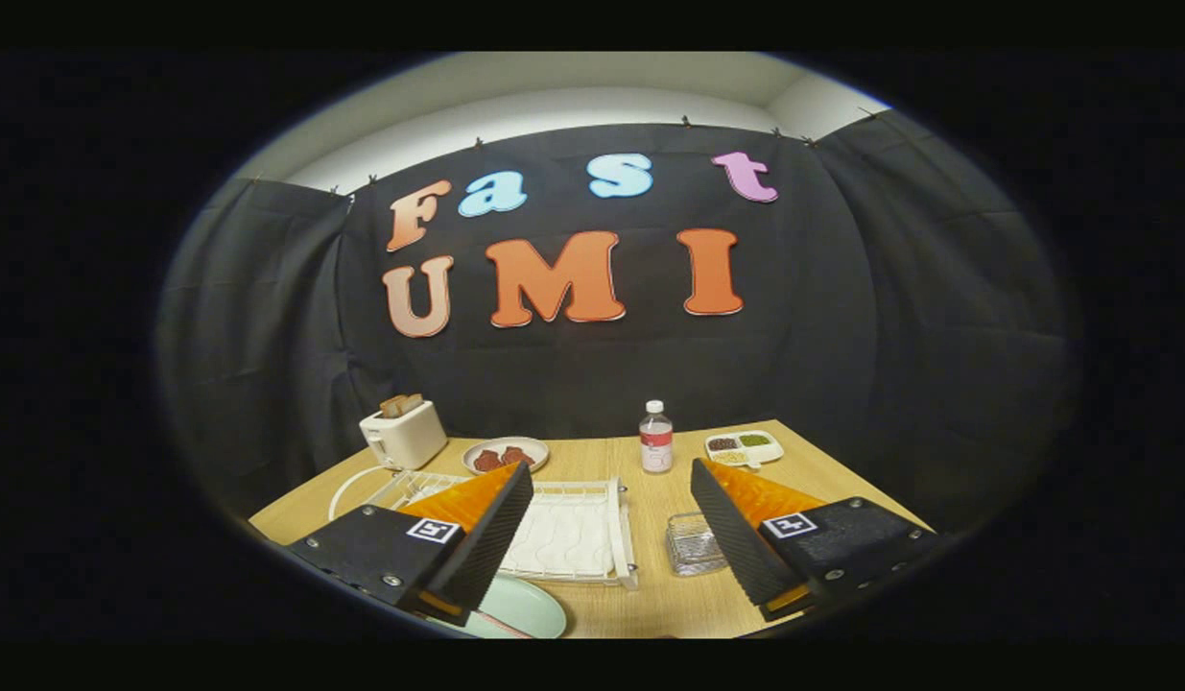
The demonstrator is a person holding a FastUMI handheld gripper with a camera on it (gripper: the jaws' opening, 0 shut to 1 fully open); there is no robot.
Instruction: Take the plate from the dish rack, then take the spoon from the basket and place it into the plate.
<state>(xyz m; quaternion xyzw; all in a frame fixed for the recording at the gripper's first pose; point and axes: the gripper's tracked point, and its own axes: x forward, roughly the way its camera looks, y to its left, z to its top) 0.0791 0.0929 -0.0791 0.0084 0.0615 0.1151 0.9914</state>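
Hovering well above the table [650, 499], the claw [611, 537] was spread wide in the gripper view, pinching nothing. Between and just beyond its fingers lay the white dish rack [578, 533], with no plate standing in it. A pale green plate [525, 609] rested on the wood close under the left finger, and something thin lay across it, too cropped to name with certainty; it could have been the spoon. Just inside the right finger sat the small wire basket [693, 545], its contents unclear. Farther ahead stood a toaster [403, 432], a bottle [656, 439] and two dishes of food. Judging the task near done, or the spoon pending, a good move called for checking the basket first, then descending straight, fingers open.
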